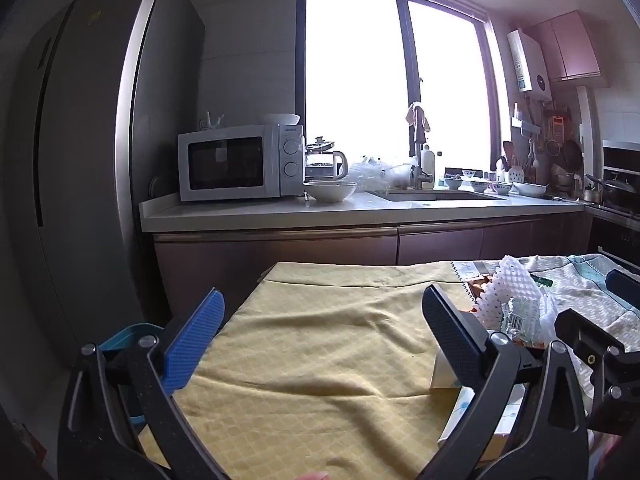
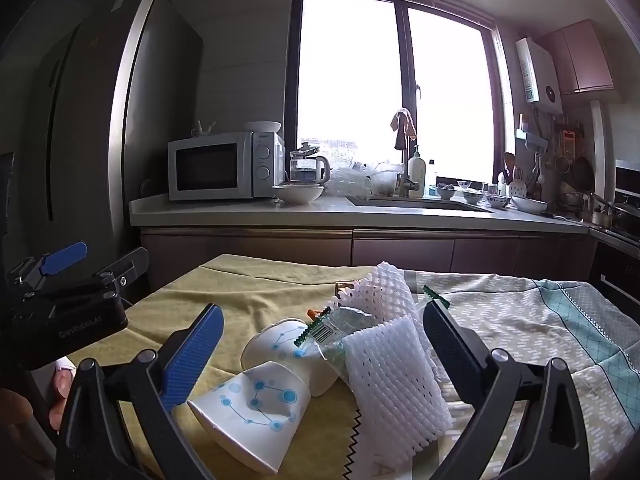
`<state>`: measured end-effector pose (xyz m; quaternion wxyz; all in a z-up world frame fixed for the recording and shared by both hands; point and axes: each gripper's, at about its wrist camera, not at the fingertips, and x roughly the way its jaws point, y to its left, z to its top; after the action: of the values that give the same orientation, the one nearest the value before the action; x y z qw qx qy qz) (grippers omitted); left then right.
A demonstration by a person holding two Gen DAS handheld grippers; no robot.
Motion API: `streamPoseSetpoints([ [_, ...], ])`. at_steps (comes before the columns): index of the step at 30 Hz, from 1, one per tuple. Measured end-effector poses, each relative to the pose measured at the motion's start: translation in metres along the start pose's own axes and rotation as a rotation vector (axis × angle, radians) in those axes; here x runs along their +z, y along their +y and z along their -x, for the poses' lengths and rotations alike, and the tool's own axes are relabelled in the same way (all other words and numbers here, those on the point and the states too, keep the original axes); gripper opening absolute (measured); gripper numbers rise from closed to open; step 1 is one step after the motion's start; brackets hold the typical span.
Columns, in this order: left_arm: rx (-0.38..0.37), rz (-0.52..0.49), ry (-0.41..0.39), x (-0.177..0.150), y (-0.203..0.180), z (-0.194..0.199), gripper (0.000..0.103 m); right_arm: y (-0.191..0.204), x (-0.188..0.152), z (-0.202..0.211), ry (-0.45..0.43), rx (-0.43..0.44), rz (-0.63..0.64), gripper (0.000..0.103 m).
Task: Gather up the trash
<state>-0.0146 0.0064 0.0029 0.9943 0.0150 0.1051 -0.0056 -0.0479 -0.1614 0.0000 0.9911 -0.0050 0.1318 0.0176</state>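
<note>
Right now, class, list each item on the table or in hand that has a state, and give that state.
Left tongs: open, empty.
Right tongs: open, empty.
Near paper cup: on its side.
Far paper cup: tipped over.
Foam net sleeves: loose, piled.
Clear wrapper: crumpled.
Yellow cloth: wrinkled.

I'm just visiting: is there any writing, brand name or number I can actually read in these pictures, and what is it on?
"GenRobot.AI", faintly, as best it reads: on the black body of the left tongs, seen from the right wrist.
Brand on the microwave, above its dials: too blurred to read.
Barcode label on the clear plastic wrapper: digits too small.
Labels on the white wall heater: too small.
The paper cups carry only blue dot patterns.
</note>
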Motion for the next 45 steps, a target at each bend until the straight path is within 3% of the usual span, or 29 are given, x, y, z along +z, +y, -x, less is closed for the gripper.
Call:
streamPoseSetpoints([
  [45,-0.017,0.0,-0.013,0.0025,-0.0067,0.0074,0.098,-0.0038,-0.0006,0.0004,-0.013,0.009,-0.021,0.097],
])
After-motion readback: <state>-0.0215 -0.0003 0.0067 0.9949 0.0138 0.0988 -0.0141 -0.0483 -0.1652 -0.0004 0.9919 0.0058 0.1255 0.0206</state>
